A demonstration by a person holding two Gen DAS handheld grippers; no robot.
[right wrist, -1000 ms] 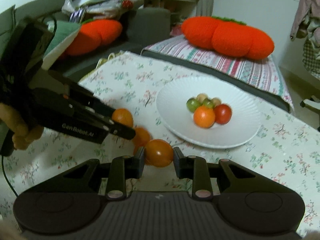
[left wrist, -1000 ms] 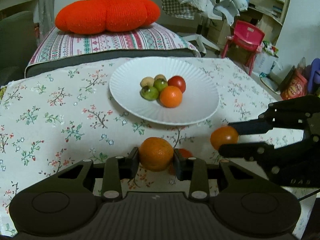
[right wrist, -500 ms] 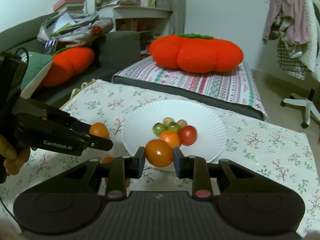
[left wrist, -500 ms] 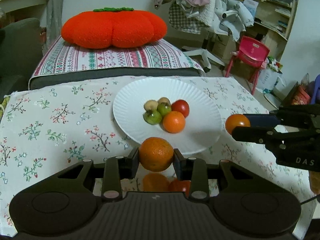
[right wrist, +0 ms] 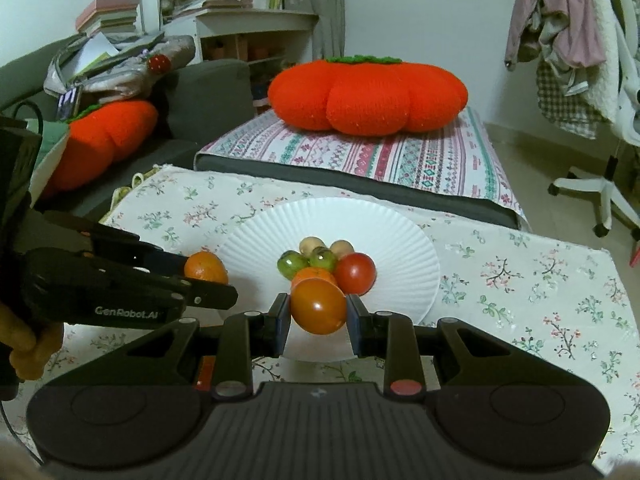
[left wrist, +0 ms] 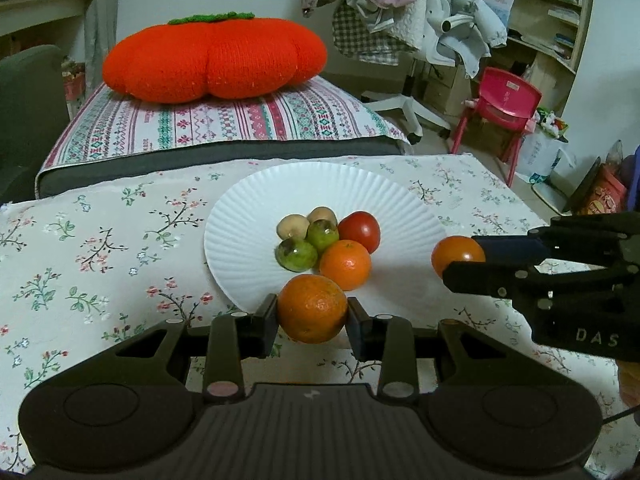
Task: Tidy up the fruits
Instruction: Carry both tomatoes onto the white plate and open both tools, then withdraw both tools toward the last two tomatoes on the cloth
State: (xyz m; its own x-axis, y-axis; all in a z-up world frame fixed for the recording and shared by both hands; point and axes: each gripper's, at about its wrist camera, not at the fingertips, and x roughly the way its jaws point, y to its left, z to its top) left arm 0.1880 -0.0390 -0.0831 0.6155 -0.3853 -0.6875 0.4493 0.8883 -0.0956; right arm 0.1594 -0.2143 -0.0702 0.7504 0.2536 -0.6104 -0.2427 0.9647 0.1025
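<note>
- The orange [left wrist: 312,309] hides the near rim of the white plate [left wrist: 248,216] in the left wrist view.
- The orange tomato [right wrist: 319,306] covers most of the tangerine [right wrist: 314,274] behind it.
- The tablecloth [left wrist: 80,264] beneath both gripper bodies is out of sight.
- The hand [right wrist: 24,350] is cut off at the picture's left edge.
- The book spines [right wrist: 108,14] are too small to read.

A white ribbed paper plate [left wrist: 256,240] is showing red, orange, green and tan fruit. A white tablecloth sprigged with small pink and green flowers [left wrist: 100,248] is covering the table. An orange-red knitted pumpkin cushion with a green top [left wrist: 214,60] is lying on a pink-and-green striped patterned mattress [left wrist: 224,124].
</note>
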